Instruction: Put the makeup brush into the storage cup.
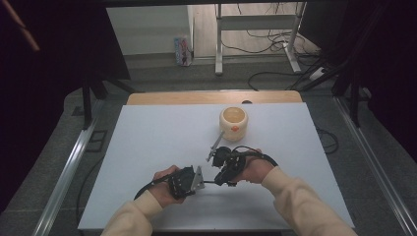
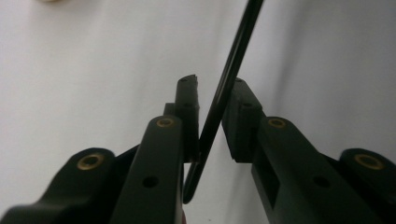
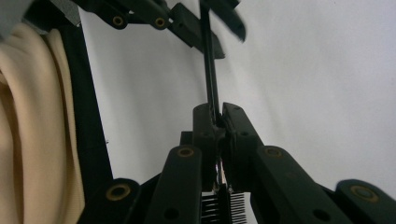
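Both grippers are low over the white table (image 1: 147,147), near the front edge w/ the person's cream sleeves coming in from the bottom. The right gripper (image 3: 217,121) has its jaws pinched tight on a thin black comb (image 3: 211,79) – you can see the teeth poking out below the pads at the bottom of the right gripper view, and the long skinny handle runs straight up and away from there. The left gripper (image 2: 212,109) is at the other end of that handle: its jaws are a bit open, handle passing through the gap, right up against the left pad, prob touching it but hard to say for sure at that angle; the other pad is clear of it. So the comb is basically bridged between the two, held off the table. In the high view the left gripper (image 1: 184,181) & right gripper (image 1: 223,169) sit close together, w/ a small cream pot (image 1: 233,123) further back, well apart from both.
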A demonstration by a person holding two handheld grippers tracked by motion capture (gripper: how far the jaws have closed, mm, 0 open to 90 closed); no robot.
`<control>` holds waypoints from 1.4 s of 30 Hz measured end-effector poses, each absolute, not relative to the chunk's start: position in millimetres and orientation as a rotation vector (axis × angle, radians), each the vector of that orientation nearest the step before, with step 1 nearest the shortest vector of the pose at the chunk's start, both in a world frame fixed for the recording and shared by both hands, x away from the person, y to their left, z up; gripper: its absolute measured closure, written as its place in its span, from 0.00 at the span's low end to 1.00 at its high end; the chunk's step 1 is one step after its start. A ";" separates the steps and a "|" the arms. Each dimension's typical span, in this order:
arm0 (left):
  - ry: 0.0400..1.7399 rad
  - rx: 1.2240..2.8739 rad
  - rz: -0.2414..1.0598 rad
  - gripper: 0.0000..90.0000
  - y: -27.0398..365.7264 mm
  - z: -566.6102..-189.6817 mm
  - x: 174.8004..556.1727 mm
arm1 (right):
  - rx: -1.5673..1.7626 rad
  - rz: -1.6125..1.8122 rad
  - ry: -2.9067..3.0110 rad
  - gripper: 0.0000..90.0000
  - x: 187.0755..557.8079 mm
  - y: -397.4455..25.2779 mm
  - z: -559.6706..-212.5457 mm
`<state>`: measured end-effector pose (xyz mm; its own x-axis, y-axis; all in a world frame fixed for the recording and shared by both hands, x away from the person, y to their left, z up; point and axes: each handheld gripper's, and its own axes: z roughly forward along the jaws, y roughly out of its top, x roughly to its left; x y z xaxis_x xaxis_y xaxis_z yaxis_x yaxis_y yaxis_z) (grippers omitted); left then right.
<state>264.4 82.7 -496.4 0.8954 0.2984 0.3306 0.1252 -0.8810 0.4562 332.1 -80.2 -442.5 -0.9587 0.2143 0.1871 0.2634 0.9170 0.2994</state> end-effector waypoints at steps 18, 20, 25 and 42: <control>0.359 2.635 0.502 0.94 91.6 -493.3 268.4 | -0.798 -0.872 -2.878 0.35 352.6 -113.1 -414.6; 0.385 2.624 0.499 0.94 93.1 -493.4 269.3 | -0.847 -0.941 -2.875 0.31 351.1 -121.4 -412.1; 0.426 2.617 0.489 0.94 97.4 -491.8 271.3 | -0.921 -1.075 -2.868 0.26 342.4 -141.0 -411.8; 0.506 2.584 0.456 0.94 105.4 -486.8 274.0 | -1.066 -1.331 -2.770 0.24 319.1 -200.4 -431.5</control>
<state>274.0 105.4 -486.8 0.8771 0.4235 0.2266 0.2692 -0.8241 0.4983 319.1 -200.4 -431.5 -0.7796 0.6020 0.1730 0.5112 0.4520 0.7310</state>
